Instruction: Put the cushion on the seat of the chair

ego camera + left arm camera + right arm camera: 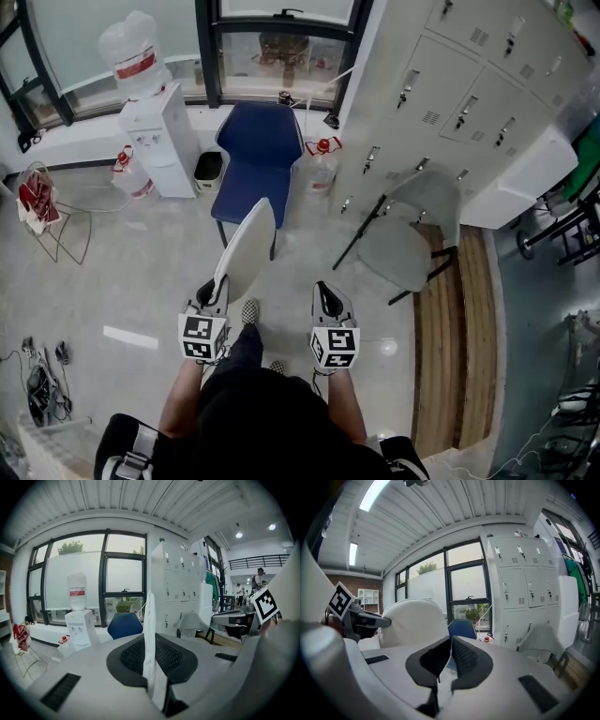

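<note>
I have open floor (141,253) ahead as far as the blue chair (258,159), which stands far off between the water dispenser (159,141) on the left and the lockers (450,103) on the right. A grey chair (403,239) crowds the right side. The cushion (246,248) stands on edge, its near rim pinched in my left hand-held gripper (216,295), well short of the seat. My right hand-held gripper (325,292) is pressed together on nothing. The left gripper view gives only the cushion's thin edge; the right gripper view shows its broad face.

From your head view the cushion (246,248) covers the front seat edge of the blue chair (258,150). The jaws of your right tool (451,641) hide much of that chair, and the distant people (259,576) are too small to tell.
</note>
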### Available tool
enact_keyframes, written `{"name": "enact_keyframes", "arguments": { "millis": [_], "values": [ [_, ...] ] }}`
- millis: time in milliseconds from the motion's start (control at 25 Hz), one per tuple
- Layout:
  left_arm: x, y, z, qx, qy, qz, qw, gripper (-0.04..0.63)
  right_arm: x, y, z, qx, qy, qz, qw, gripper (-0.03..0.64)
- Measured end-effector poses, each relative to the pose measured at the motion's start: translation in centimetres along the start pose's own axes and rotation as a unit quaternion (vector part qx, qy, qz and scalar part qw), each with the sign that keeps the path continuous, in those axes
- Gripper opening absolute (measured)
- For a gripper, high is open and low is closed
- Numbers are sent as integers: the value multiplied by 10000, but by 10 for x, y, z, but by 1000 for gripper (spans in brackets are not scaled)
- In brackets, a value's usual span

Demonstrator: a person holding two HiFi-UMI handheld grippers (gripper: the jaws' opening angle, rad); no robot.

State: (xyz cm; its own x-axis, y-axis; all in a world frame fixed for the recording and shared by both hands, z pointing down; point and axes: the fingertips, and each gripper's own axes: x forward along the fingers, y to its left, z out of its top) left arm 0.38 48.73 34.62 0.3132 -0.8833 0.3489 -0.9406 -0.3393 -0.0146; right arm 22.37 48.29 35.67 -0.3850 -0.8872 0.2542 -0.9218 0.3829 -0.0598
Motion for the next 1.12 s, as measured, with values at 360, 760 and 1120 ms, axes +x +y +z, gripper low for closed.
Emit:
{"name": "enact_keyframes", "arguments": {
  "millis": [360, 760, 1120],
  "values": [
    [90, 66, 40, -90, -64, -167, 9998, 46, 114, -9, 45, -74, 5, -49, 10000, 34],
    [192, 149, 63, -127, 80, -500, 9986, 46, 231, -8, 76, 2, 102, -328, 9994, 34],
    [255, 194, 73, -222, 149, -733, 9970, 46, 299, -11, 83, 110, 260, -508, 9983, 34]
  ]
}}
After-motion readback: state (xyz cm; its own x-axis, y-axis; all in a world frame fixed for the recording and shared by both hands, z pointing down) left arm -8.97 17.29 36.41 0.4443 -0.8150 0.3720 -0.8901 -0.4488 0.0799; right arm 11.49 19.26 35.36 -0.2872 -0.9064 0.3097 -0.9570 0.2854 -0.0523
